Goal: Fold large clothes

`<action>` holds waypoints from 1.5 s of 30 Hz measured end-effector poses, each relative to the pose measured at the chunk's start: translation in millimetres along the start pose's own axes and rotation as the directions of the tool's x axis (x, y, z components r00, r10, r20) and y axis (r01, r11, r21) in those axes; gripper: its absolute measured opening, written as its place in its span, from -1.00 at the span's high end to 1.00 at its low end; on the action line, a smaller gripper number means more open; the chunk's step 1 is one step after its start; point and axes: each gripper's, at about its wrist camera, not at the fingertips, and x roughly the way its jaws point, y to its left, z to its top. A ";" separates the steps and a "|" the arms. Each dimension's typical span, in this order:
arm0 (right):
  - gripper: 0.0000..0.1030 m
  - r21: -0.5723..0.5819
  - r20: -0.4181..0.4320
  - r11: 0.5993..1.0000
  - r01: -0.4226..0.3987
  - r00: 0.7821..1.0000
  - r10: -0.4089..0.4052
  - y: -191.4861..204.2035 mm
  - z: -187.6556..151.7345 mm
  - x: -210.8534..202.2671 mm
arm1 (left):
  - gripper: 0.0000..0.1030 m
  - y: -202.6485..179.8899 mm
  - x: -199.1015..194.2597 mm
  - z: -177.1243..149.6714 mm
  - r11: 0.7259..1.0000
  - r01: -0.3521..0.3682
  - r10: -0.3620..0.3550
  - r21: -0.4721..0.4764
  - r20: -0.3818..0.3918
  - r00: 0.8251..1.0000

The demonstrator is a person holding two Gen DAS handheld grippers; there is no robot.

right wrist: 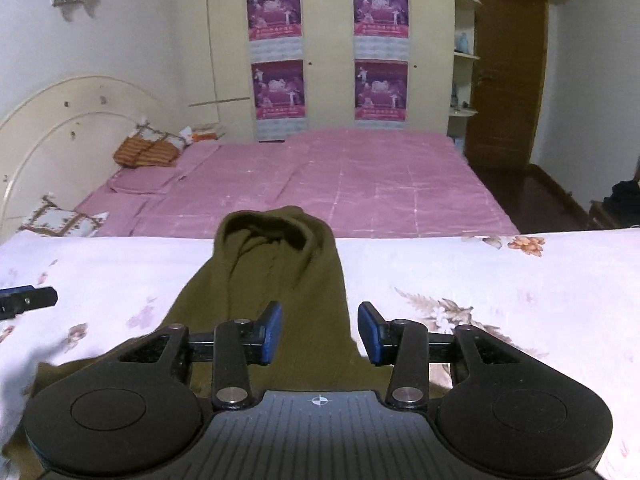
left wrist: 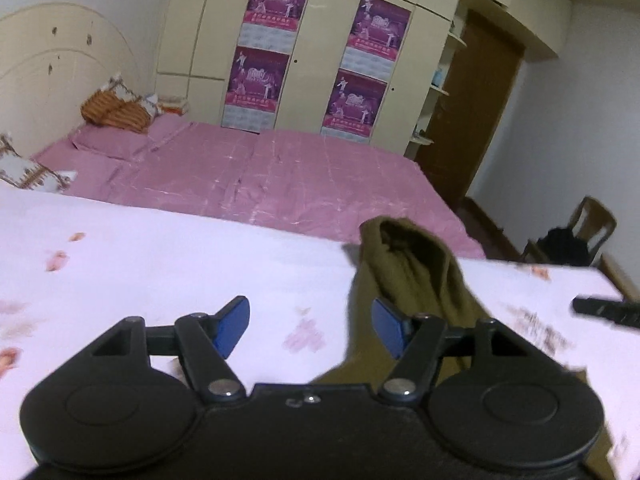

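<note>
An olive-green garment [right wrist: 280, 280] is seen lying on a bench [right wrist: 500, 280] covered with a white floral cloth, one end bunched up at the far edge. The right tongs [right wrist: 319, 332] are held apart above the garment with nothing clamped. The left tongs [left wrist: 310, 330] are spread apart too, the garment just to their right. A pink bed [right wrist: 360, 184] is seen beyond.

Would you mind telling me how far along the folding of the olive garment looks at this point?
Done: the olive garment lies gathered into a narrow strip on the floral sheet; how many folds were made cannot be told. In hand: nothing; the left gripper and right gripper are both open and empty. Left: its humped far end still needs flattening or a final fold.
</note>
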 end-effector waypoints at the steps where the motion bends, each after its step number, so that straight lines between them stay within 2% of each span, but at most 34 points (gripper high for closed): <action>1: 0.18 0.008 0.000 1.000 -0.006 1.000 0.006 -1.2 4.2 9.6 | -0.26 -3.7 9.4 5.1 1.000 0.006 -0.006 -0.006 -0.002 1.000; 5: 0.18 0.018 0.011 0.999 -0.033 0.999 0.032 -8.6 24.4 55.7 | -0.23 -22.9 57.8 20.2 0.999 -0.009 0.010 0.048 -0.022 1.000; 11: 0.18 0.006 -0.015 0.996 -0.087 0.996 0.087 -25.6 45.3 138.8 | 0.01 -42.2 146.4 35.0 0.998 0.004 0.002 0.070 -0.092 0.996; 13: 0.18 0.005 -0.022 0.993 -0.114 0.993 0.114 -31.8 48.8 161.4 | 0.01 -48.7 168.5 37.2 0.996 0.004 0.004 0.084 -0.101 0.995; 20: 0.18 -0.080 -0.061 0.981 -0.176 0.983 0.172 -35.9 39.0 220.6 | 0.01 -64.0 220.5 30.1 0.983 -0.041 0.066 0.176 -0.139 0.988; 22: 0.18 -0.098 -0.066 0.981 -0.168 0.985 0.162 -37.7 33.7 231.5 | 0.12 -62.0 226.8 30.3 0.984 -0.056 0.081 0.172 -0.139 0.987; 23: 0.24 -0.104 -0.061 0.979 -0.175 0.984 0.169 -39.3 31.4 234.6 | 0.26 -61.1 228.3 30.8 0.984 -0.062 0.085 0.169 -0.136 0.987; 24: 0.45 -0.103 -0.053 0.976 -0.190 0.981 0.185 -42.2 29.5 236.0 | 0.50 -60.5 229.5 31.7 0.984 -0.061 0.083 0.166 -0.133 0.988; 25: 0.83 -0.100 -0.056 0.975 -0.199 0.979 0.194 -43.4 28.0 239.1 | 0.68 -61.3 230.7 32.9 0.985 -0.053 0.077 0.165 -0.137 0.988; 26: 0.83 -0.097 -0.049 0.975 -0.201 0.979 0.197 -45.1 28.1 239.7 | 0.85 -62.3 230.2 33.7 0.984 -0.052 0.076 0.169 -0.136 0.988; 30: 0.84 -0.073 0.002 0.976 -0.206 0.978 0.207 -58.3 32.1 218.2 | 0.86 -69.1 210.7 40.0 0.984 -0.030 0.046 0.174 -0.087 0.995; 32: 0.84 -0.071 0.035 0.973 -0.221 0.974 0.224 -65.9 37.4 196.0 | 0.87 -73.4 183.5 42.7 0.984 -0.003 0.011 0.179 -0.044 0.999; 36: 0.84 -0.139 0.078 0.957 -0.254 0.961 0.266 -73.4 37.6 138.4 | 0.87 -83.8 123.8 35.6 0.972 0.025 -0.034 0.235 0.034 0.999; 40: 0.84 -0.207 0.084 0.937 -0.281 0.949 0.303 -74.8 17.0 75.5 | 0.87 -86.2 58.9 5.8 0.966 0.074 -0.096 0.248 0.077 0.992; 45: 0.84 -0.266 0.076 0.921 -0.284 0.947 0.313 -66.9 -34.1 -0.3 | 0.87 -88.3 -7.2 -46.0 0.955 0.100 -0.128 0.280 0.083 0.988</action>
